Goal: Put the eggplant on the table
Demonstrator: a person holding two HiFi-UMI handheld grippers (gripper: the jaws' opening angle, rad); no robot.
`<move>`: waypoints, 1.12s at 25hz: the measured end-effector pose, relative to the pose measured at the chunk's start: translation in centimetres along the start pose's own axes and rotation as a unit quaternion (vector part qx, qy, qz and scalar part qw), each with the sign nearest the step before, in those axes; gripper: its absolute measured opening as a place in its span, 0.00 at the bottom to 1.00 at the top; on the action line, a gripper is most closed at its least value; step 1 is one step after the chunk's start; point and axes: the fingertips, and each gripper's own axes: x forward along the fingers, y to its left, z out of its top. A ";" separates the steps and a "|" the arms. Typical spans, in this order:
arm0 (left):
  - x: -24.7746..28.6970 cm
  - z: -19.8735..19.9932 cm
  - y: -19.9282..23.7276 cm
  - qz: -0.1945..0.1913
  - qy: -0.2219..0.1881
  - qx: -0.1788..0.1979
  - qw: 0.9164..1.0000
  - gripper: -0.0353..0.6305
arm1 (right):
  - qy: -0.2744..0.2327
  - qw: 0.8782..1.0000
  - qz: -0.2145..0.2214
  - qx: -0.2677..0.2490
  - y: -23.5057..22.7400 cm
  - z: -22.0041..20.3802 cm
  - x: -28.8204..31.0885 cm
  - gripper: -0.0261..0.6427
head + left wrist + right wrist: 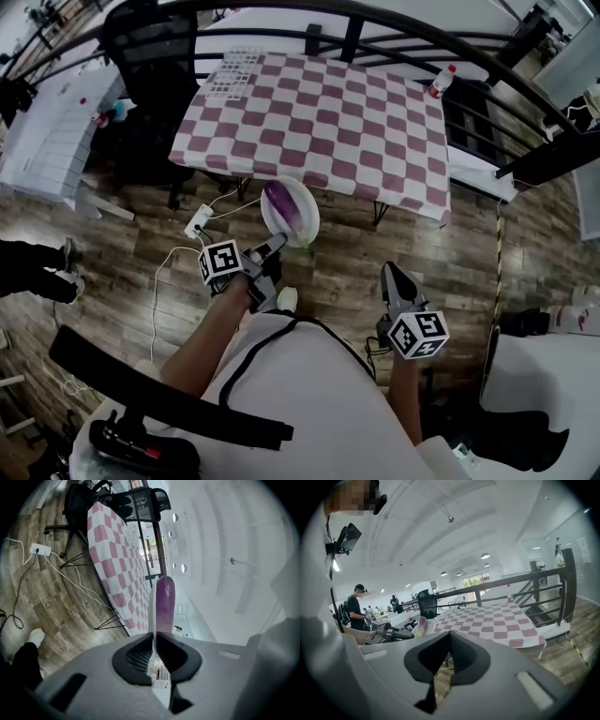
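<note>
The eggplant lies loose on a smooth white plate. The left claw pinches the plate by its thin rim, just short of the checked-cloth surface. Any tilt could roll the eggplant (glossy, rounded, purple) off onto the wooden floor below that surface. The right claw is closed on nothing.

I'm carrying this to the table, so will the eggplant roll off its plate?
Possibly: the eggplant looks smooth and rounded, lying loose on the plate. The left gripper pinches only the rim, so the plate may tilt.
</note>
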 end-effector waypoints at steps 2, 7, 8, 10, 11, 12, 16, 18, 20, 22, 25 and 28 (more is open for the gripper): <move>0.1 1.1 0.4 0.002 0.001 -0.002 1.000 0.10 | -0.002 1.000 -0.002 -0.001 0.2 0.5 1.1 0.05; 0.0 3.8 0.9 0.002 0.002 0.005 1.000 0.10 | -0.007 1.000 -0.002 0.002 1.0 1.3 3.6 0.05; -0.1 4.2 0.9 0.002 0.001 0.006 1.000 0.10 | -0.005 1.000 -0.001 0.004 1.2 1.2 3.9 0.05; -0.4 4.7 1.0 0.002 -0.004 0.004 1.000 0.10 | 0.000 1.000 0.001 0.006 1.3 1.1 4.4 0.05; -0.7 5.0 1.1 0.002 -0.007 0.002 1.000 0.10 | 0.004 1.000 0.001 0.007 1.3 0.9 4.6 0.05; -1.0 5.2 1.4 0.002 -0.010 0.000 1.000 0.10 | 0.006 1.000 0.001 0.006 1.3 0.8 4.8 0.05; -1.9 6.2 2.4 0.009 -0.014 0.001 1.000 0.10 | 0.002 1.000 -0.010 0.010 0.5 1.0 5.3 0.05; -2.3 6.6 2.8 0.013 -0.017 0.000 1.000 0.10 | 0.001 1.000 -0.014 0.014 0.1 1.1 5.2 0.05; -2.6 6.7 3.0 0.015 -0.022 -0.003 1.000 0.10 | 0.003 1.000 -0.015 0.015 -0.3 1.1 5.2 0.05; -2.7 6.9 3.3 0.018 -0.025 -0.004 1.000 0.10 | 0.003 1.000 -0.014 0.015 -0.7 1.2 5.4 0.05; -2.3 7.0 3.5 0.023 -0.025 -0.003 0.999 0.10 | 0.000 1.000 -0.012 0.017 -1.1 1.6 6.0 0.05; -1.7 7.2 3.3 0.025 -0.028 -0.002 0.999 0.10 | -0.001 1.000 -0.004 0.017 -1.7 1.9 7.0 0.05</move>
